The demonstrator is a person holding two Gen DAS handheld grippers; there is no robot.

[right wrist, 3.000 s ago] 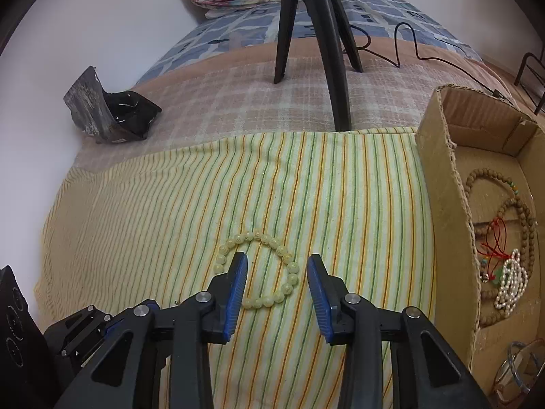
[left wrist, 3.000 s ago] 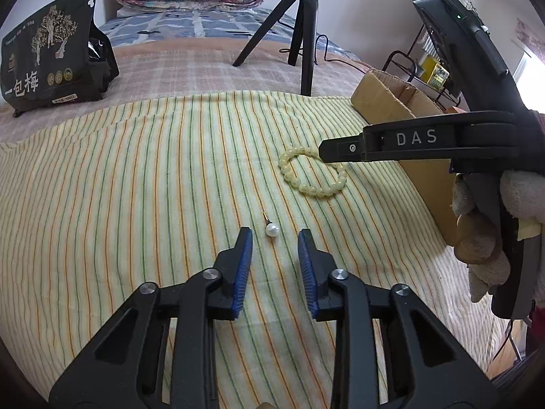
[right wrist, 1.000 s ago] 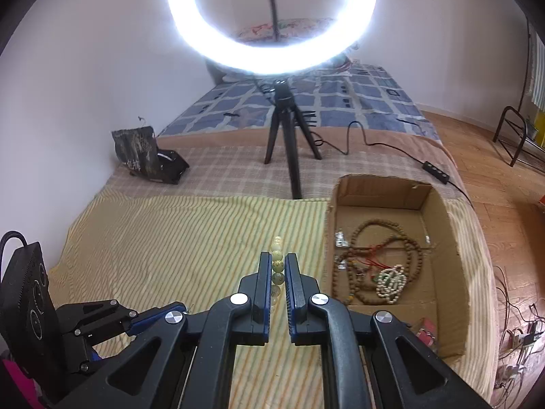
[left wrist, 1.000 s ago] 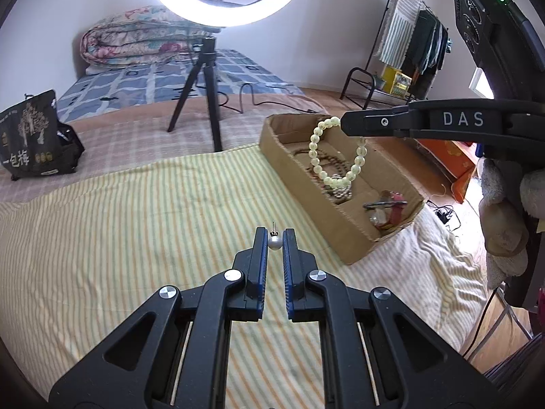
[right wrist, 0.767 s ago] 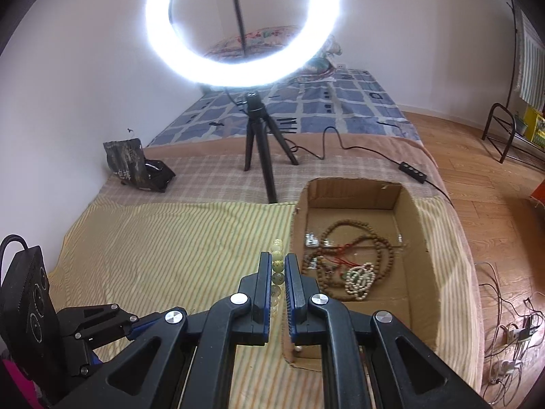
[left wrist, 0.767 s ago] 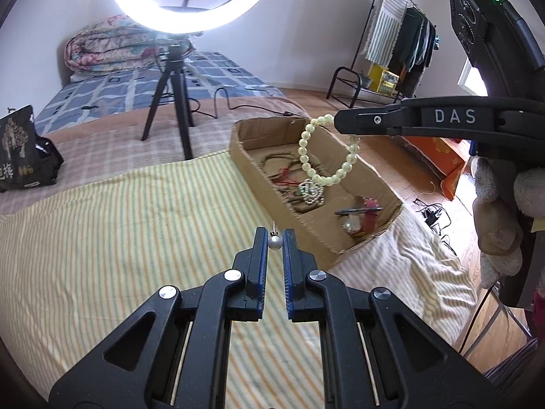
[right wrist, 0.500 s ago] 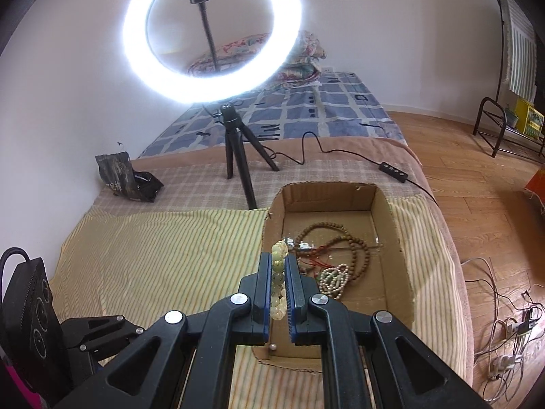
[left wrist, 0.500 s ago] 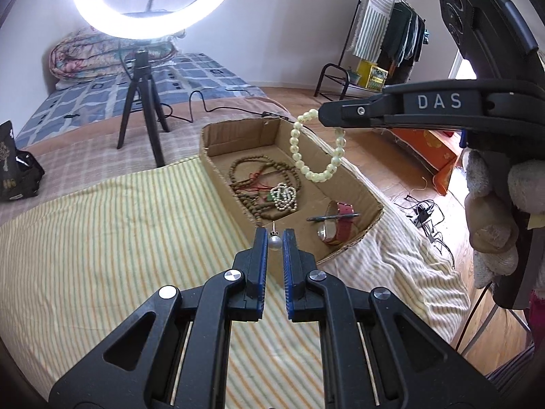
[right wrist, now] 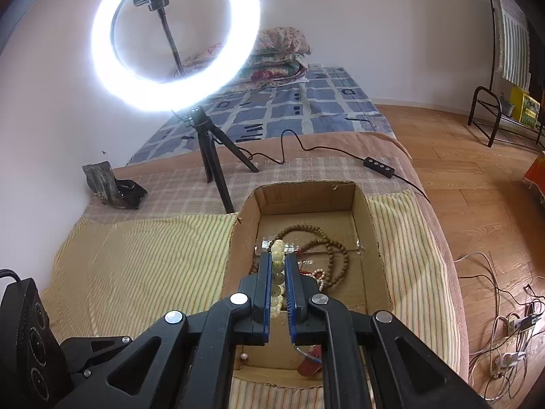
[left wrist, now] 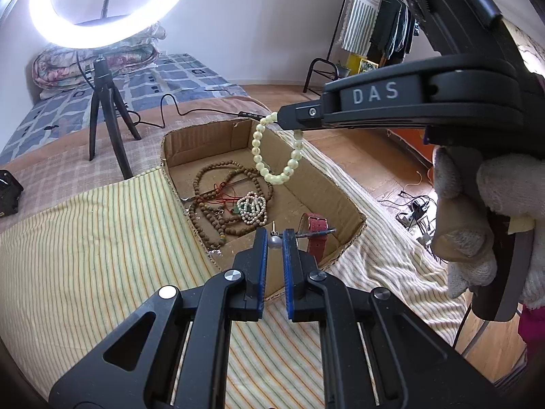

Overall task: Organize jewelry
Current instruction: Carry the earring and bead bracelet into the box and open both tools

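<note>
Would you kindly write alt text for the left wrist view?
The left gripper pinches a small pearl earring over the near end of an open cardboard box holding brown bead strands. To its right, the right gripper dangles a pale bead bracelet above the box, which sits on a striped cloth.

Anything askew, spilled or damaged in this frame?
Nothing spilled. The brown wooden bead necklaces and white pearl strand lie tangled in one heap in the cardboard box, whose cut rim is ragged. Both held pieces hang cleanly over the box.
</note>
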